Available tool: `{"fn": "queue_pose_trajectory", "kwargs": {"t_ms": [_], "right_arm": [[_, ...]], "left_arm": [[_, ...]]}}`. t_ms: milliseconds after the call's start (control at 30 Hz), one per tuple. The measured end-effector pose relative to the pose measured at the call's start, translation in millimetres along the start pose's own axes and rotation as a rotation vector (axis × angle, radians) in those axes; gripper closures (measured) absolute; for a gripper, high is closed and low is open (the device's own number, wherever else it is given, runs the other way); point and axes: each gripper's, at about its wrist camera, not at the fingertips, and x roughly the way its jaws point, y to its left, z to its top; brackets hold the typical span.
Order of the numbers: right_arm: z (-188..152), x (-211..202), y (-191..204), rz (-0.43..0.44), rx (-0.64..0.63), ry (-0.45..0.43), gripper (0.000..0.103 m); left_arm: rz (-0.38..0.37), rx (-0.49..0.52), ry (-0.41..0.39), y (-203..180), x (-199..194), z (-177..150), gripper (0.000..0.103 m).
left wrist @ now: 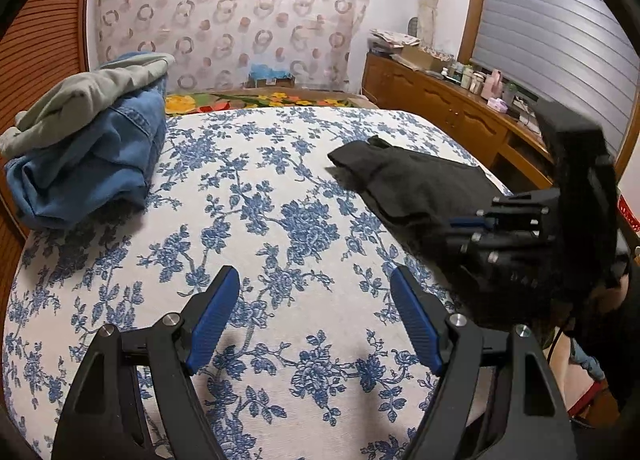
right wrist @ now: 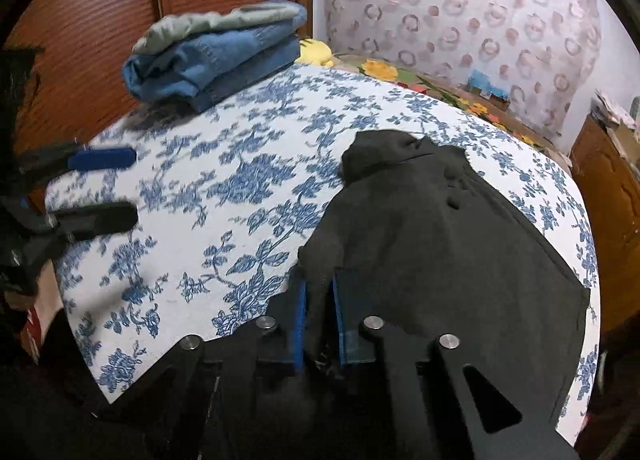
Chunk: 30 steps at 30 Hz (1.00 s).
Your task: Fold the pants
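Black pants [right wrist: 440, 244] lie spread on the right side of the blue-flowered bed cover [right wrist: 240, 187]; they also show in the left wrist view [left wrist: 416, 183]. My right gripper [right wrist: 319, 292] is shut on the near edge of the black pants, cloth pinched between its blue pads. It shows from the side in the left wrist view [left wrist: 472, 227]. My left gripper [left wrist: 314, 284] is open and empty, hovering above the bare cover left of the pants. It shows at the left edge of the right wrist view [right wrist: 132, 185].
A pile of folded clothes, blue jeans [left wrist: 92, 163] with a grey garment [left wrist: 92, 95] on top, sits at the far left of the bed by a wooden wardrobe [right wrist: 100, 19]. A wooden cabinet [left wrist: 448, 107] with bottles runs along the right wall.
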Motion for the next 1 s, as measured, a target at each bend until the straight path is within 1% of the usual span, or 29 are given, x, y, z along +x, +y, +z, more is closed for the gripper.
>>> {"fn": "queue_pose_trajectory", "kwargs": {"t_ms": [167, 433, 567, 733, 800, 900, 1000], "right_arm": [[5, -21, -19, 0.027, 0.065, -0.061, 0.094], [6, -33, -49, -0.019, 0.111, -0.096, 0.094], [7, -33, -72, -0.058, 0.151, -0.094, 0.094], [5, -25, -96, -0.114, 0.190, -0.068, 0.094], [5, -24, -104, -0.124, 0.213, -0.061, 0.094], [2, -23, -110, -0.145, 0.235, -0.058, 0.094], [1, -24, -114, -0.155, 0.255, -0.082, 0.094]], "left_arm": [[-0.017, 0.026, 0.011, -12, 9, 2, 0.024], [-0.056, 0.072, 0.029, -35, 28, 13, 0.024], [-0.073, 0.089, 0.033, -43, 32, 16, 0.024], [-0.090, 0.105, 0.043, -51, 39, 21, 0.024], [-0.093, 0.106, 0.047, -53, 41, 22, 0.024], [-0.098, 0.114, 0.049, -56, 46, 29, 0.024], [-0.095, 0.123, 0.047, -58, 51, 37, 0.024]]}}
